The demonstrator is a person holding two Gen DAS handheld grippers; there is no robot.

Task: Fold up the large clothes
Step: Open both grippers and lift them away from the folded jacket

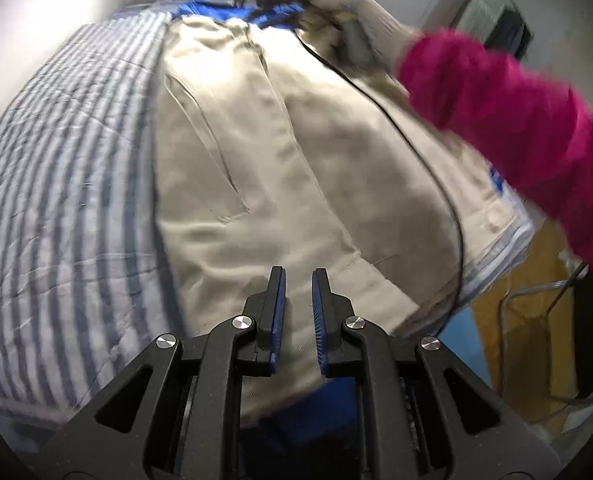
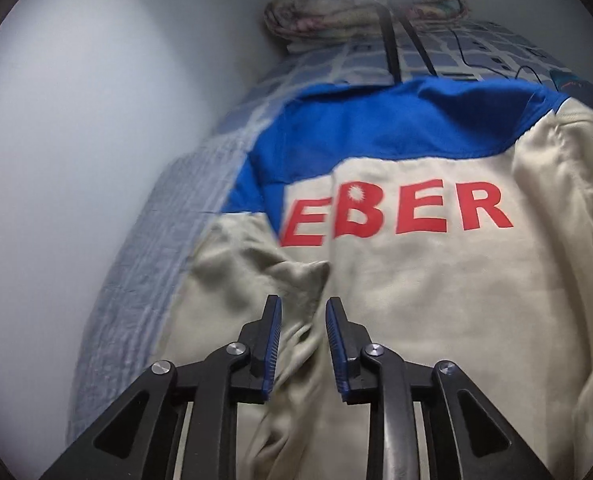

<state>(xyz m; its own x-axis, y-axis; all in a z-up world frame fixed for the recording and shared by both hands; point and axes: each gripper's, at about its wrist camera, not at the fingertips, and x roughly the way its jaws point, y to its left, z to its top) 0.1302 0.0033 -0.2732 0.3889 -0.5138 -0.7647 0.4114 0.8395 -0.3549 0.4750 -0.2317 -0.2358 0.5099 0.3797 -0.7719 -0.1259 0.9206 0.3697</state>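
We are looking along the left gripper (image 1: 298, 280) first: its blue-padded fingers (image 1: 279, 308) are standing a narrow gap apart with nothing caught between them, and beige cloth is showing through the gap below. The right gripper (image 2: 303, 312) is likewise standing slightly parted over a rumpled fold of cloth, and we are seeing no fabric pinched between its pads (image 2: 273, 340). The jacket (image 2: 436, 300), beige with a blue yoke, is lying spread on the bed (image 1: 64, 184), taking up most of the striped cover from the near edge toward the far end. In the right wrist view it is lying back side up, with red letters reading "EBER" (image 2: 396, 216) across the beige panel just under the blue yoke (image 2: 388, 120). In the left wrist view the beige cloth is running lengthwise, with long creases and a dark cord or seam line (image 1: 428, 168) curving along its right side. A magenta sleeve (image 1: 516, 120) is reaching in from the right, over the jacket's right edge; the gloved hand (image 1: 360, 20) at its end is blurred, near the far blue part. Beyond the jacket, at the far end of the bed against the pale wall (image 2: 76, 140), folded patterned bedding (image 2: 360, 8) is sitting in a stack.
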